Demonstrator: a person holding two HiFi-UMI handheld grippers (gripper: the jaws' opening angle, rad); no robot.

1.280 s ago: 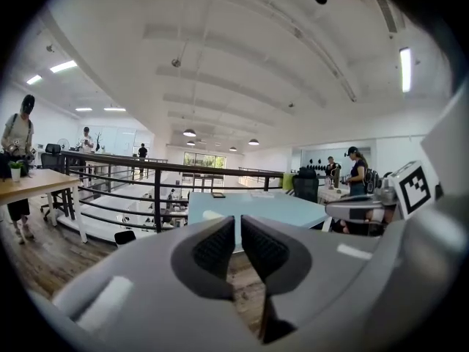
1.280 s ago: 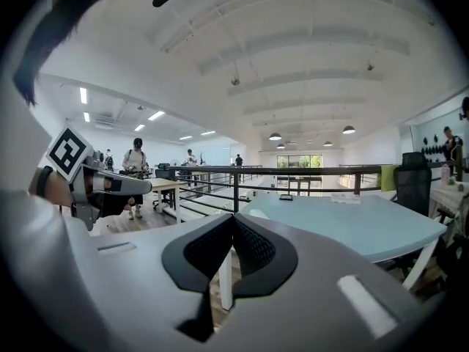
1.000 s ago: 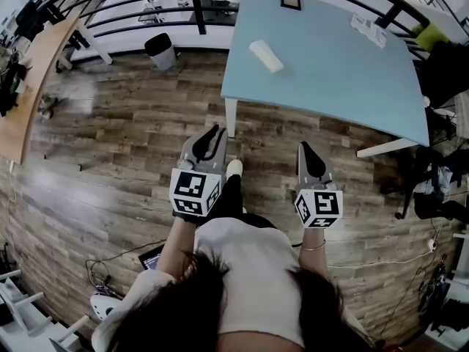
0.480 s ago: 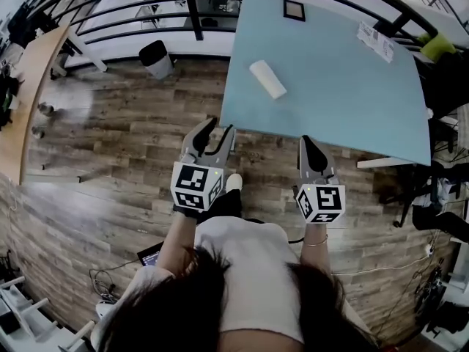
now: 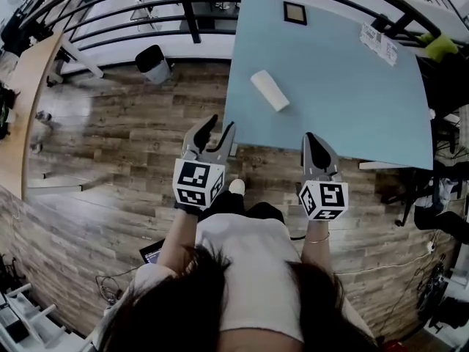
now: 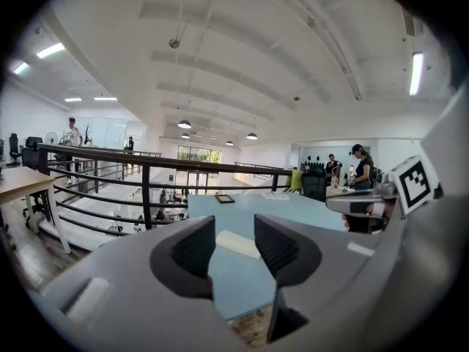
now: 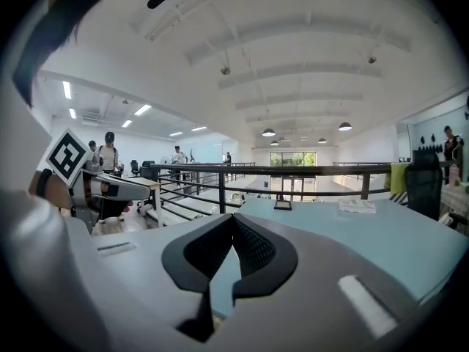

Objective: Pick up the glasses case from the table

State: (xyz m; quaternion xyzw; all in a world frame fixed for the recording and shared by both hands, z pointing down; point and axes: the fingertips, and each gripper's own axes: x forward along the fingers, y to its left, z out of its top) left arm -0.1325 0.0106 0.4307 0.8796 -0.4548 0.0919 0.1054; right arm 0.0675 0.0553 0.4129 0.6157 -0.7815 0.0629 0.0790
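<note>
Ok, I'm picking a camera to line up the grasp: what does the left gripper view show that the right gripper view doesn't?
Only the left gripper view: the white oblong glasses case, seen ahead through the empty gap between the jaws of the left gripper, which have just been opening. Only the right gripper view: the right gripper, jaws together. Both: the light blue table, the small dark-framed picture and the black metal railing.

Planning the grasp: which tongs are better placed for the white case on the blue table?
Left, likely. The left tongs have just been opening, empty, with the glasses case lined up ahead of their gap. The right tongs are shut, aimed past it.
</note>
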